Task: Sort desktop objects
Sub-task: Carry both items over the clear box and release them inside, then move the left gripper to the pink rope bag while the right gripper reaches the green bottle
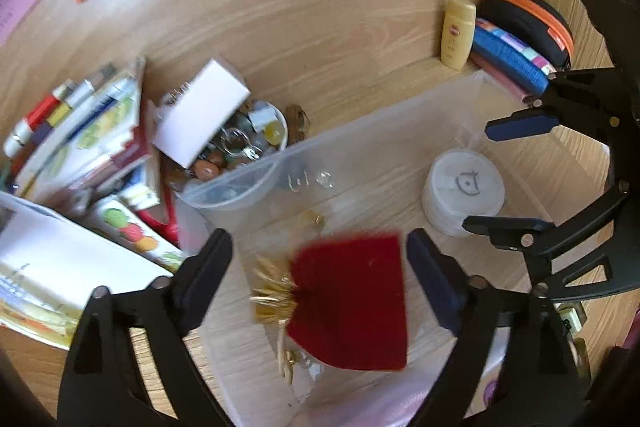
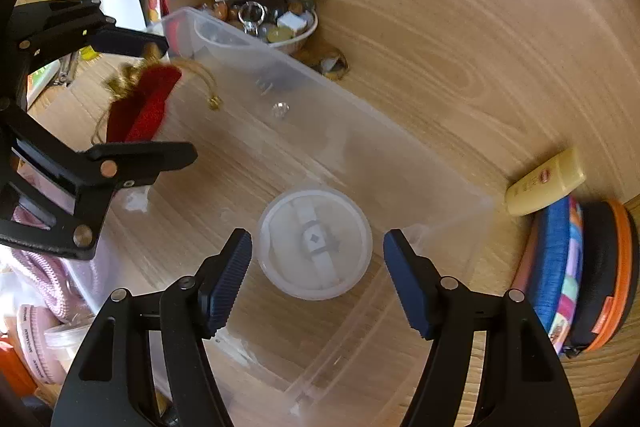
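Pouch (image 1: 352,301) of red velvet, blurred, sits between the wide-spread jaws of the left hand-held gripper (image 1: 320,279), its gold-fringed mouth (image 1: 274,293) pointing toward the left finger and its long axis running roughly across the gap. Neither pad (image 1: 432,287) presses on it; a clear gap shows on each side, and the jaws stand about as wide as they go. Whether the pouch rests on the floor of the clear bin (image 1: 256,167) or hangs just above it cannot be told. From the right wrist view the pouch (image 2: 146,103) shows tilted, fringe uppermost, with a gold cord (image 2: 208,83) trailing toward the bin's middle.

The right hand-held gripper (image 2: 318,265) hovers open over a round white tub (image 2: 316,243) lying in the same bin, lid up. The tub sits between the fingertips, slightly ahead of them, and touches neither pad.

Beyond the bin's far wall on the desk (image 1: 320,27) stand a bowl of trinkets (image 1: 244,147), a white box (image 1: 200,113) and a heap of books (image 1: 100,131). A yellow bottle (image 2: 546,183) and a stack of cases (image 2: 580,267) lie near the bin's right corner.
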Tool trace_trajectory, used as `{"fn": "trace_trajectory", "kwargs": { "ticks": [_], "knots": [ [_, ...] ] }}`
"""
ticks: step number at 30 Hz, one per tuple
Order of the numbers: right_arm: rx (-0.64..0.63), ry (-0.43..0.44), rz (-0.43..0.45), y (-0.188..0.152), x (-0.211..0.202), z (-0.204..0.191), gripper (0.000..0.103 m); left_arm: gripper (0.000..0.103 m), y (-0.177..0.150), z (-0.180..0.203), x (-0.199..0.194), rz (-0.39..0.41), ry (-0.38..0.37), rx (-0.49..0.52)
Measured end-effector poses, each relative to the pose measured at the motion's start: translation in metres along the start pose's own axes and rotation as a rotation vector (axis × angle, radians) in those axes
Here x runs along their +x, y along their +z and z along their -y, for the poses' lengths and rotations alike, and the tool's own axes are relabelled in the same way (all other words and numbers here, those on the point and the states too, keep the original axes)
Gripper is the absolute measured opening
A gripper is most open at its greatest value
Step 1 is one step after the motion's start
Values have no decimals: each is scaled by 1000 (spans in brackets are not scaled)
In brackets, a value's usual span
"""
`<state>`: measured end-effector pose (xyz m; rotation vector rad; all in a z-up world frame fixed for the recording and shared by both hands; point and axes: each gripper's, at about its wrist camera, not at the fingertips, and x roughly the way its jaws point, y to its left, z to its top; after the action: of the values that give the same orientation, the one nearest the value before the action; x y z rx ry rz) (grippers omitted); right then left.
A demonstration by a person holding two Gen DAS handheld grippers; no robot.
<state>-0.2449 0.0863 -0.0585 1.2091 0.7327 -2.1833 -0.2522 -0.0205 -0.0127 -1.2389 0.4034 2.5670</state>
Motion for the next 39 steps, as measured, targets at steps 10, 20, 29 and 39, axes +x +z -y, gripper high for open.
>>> {"fn": "trace_trajectory", "kwargs": {
  "ticks": [10, 20, 29, 39],
  "knots": [
    [54, -14, 127, -11, -53, 2, 76, 94, -2, 1, -36, 68, 46, -10],
    [97, -39, 235, -38, -100, -3, 81, 98, -21, 9, -93, 189, 84, -34],
    [95, -60, 328, -71, -134, -28, 84, 101, -48, 29, -128, 264, 127, -38],
    [94, -51, 370, -113, -138, -52, 85, 101, -94, 33, -148, 295, 135, -150]
  ]
}}
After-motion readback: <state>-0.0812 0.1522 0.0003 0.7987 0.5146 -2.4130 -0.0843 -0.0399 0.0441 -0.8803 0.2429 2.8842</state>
